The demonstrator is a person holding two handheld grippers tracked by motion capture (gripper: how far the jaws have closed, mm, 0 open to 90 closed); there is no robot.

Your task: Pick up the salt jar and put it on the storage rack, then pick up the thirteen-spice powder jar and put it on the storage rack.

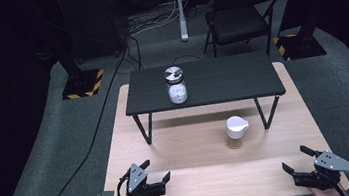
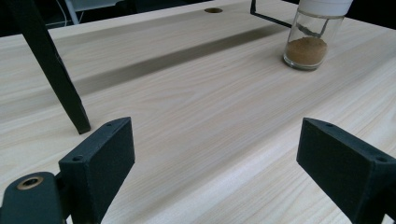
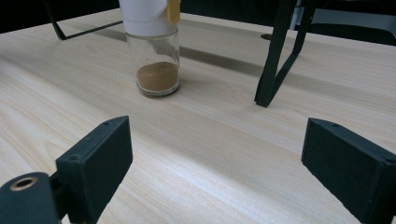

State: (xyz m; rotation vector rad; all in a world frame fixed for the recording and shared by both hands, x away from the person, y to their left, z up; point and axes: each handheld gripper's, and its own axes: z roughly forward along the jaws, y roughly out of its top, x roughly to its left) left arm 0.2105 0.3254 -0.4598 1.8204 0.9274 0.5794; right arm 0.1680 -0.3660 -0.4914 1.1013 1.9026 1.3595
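Note:
A glass spice jar (image 1: 236, 132) with a white lid and brown powder at its bottom stands on the light wooden table (image 1: 183, 142), in front of a low black shelf (image 1: 225, 79). The same spice jar (image 2: 312, 37) is at the upper right of the left gripper view, and this spice jar (image 3: 154, 51) is at the upper left of the right gripper view. A second jar (image 1: 176, 85) with a silver lid stands on the shelf. My left gripper (image 1: 155, 171) rests open near the table's front left. My right gripper (image 1: 295, 160) is open at the front right. Both hold nothing.
The shelf's black legs (image 1: 143, 129) stand on the table to either side of the spice jar. One shelf leg (image 2: 51, 70) is close ahead of the left gripper, another shelf leg (image 3: 275, 51) ahead of the right. A black chair (image 1: 240, 17) stands behind the table.

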